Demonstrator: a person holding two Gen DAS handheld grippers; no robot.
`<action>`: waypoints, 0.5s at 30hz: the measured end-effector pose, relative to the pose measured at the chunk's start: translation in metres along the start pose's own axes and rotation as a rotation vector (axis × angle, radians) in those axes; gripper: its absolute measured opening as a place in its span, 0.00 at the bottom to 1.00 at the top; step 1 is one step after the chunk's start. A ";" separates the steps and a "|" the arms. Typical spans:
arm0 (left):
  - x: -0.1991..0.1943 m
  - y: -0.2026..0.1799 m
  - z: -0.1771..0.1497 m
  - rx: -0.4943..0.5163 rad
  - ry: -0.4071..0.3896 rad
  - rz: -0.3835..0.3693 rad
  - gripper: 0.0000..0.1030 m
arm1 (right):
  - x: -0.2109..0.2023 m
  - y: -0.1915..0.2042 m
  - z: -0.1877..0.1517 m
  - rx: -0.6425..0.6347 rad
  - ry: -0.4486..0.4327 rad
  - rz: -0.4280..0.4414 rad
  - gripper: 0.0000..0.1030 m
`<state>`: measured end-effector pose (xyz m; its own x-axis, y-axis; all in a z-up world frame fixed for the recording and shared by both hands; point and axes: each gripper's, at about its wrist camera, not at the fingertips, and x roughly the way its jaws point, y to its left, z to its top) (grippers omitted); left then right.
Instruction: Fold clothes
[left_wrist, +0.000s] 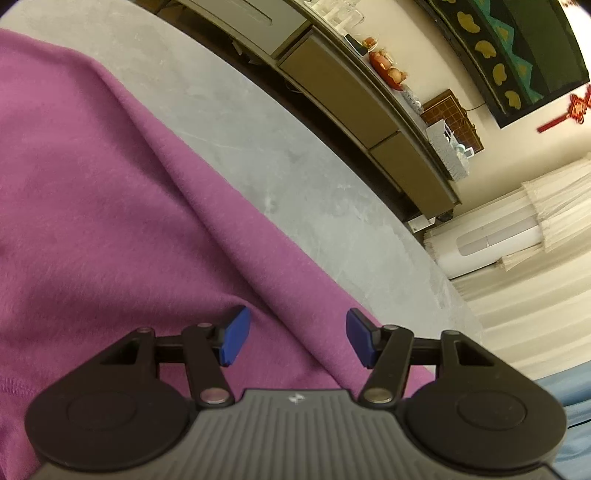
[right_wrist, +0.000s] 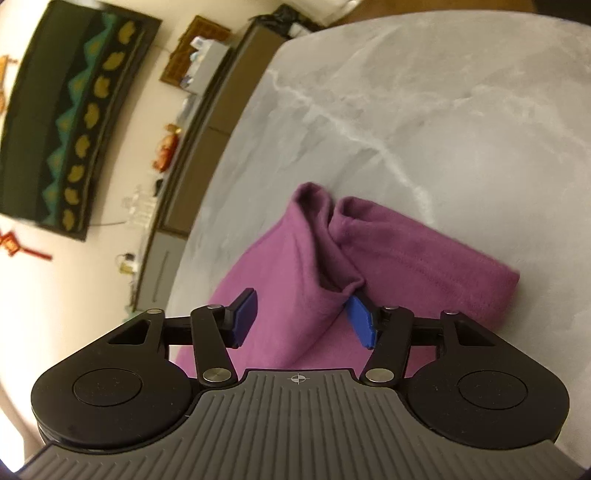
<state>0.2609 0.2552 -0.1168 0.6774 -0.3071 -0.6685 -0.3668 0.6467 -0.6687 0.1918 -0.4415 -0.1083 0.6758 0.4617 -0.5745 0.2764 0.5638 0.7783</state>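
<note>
A purple fleece garment (left_wrist: 110, 221) lies on a grey marble table (left_wrist: 277, 166). In the left wrist view it fills the left half, with a long fold ridge running toward my left gripper (left_wrist: 298, 338), which is open just above the cloth with nothing between its blue pads. In the right wrist view the garment (right_wrist: 295, 266) ends in a bunched, cuff-like opening with a folded part at the right. My right gripper (right_wrist: 303, 321) is open over it; the cloth edge touches the right blue pad (right_wrist: 360, 321).
The marble table (right_wrist: 406, 110) extends beyond the garment. A long sideboard (left_wrist: 351, 96) with fruit and boxes stands past the table's far edge, under a dark wall hanging (left_wrist: 517, 48). Cream curtains (left_wrist: 535, 258) and a white appliance stand at the right.
</note>
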 end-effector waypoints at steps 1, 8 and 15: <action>0.001 0.000 0.002 -0.018 -0.003 -0.008 0.57 | 0.006 0.006 0.000 -0.011 0.007 -0.003 0.26; 0.003 0.017 0.017 -0.101 -0.020 -0.062 0.58 | -0.016 0.035 0.007 -0.143 -0.090 0.058 0.03; 0.028 -0.003 0.035 -0.093 -0.029 -0.040 0.28 | -0.036 0.037 0.015 -0.134 -0.149 0.055 0.03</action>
<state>0.3030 0.2689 -0.1220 0.7103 -0.3097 -0.6321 -0.3963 0.5662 -0.7227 0.1872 -0.4477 -0.0552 0.7835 0.3937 -0.4808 0.1498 0.6313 0.7610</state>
